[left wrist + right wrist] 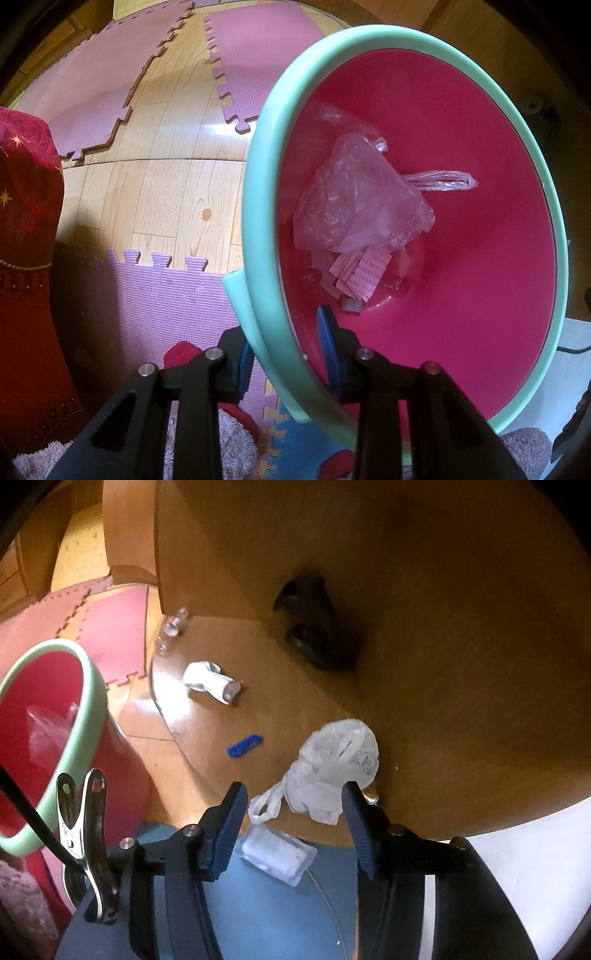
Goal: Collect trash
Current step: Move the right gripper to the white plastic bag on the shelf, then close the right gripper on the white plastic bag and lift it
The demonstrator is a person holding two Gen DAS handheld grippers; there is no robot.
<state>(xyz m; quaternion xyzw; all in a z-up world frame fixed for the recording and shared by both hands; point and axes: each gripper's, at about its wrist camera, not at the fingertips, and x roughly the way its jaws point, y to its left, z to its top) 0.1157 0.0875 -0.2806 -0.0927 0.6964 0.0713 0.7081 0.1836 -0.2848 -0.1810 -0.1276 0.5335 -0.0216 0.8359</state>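
A red bin with a mint-green rim (pixel 258 206) fills the left wrist view; a crumpled clear plastic bag (pixel 354 199) and pink paper slips (pixel 364 275) lie inside it. My left gripper (pixel 288 347) is shut on the bin's rim, one blue pad outside and one inside. In the right wrist view my right gripper (pixel 293 794) stands open just above a crumpled white plastic bag (pixel 332 768) on a wooden surface. The bag lies between and just beyond the fingertips, and the pads do not touch it. The same bin (pixel 92 701) shows at the left.
On the wooden surface lie a blue piece (pixel 244 745), a white crumpled wrapper (pixel 210 681), small clear bottles (pixel 171 627) and a dark object (pixel 314 627) in the corner. A clear plastic packet (pixel 277 853) rests on blue matting. Purple foam mats (pixel 147 295) cover the wood floor.
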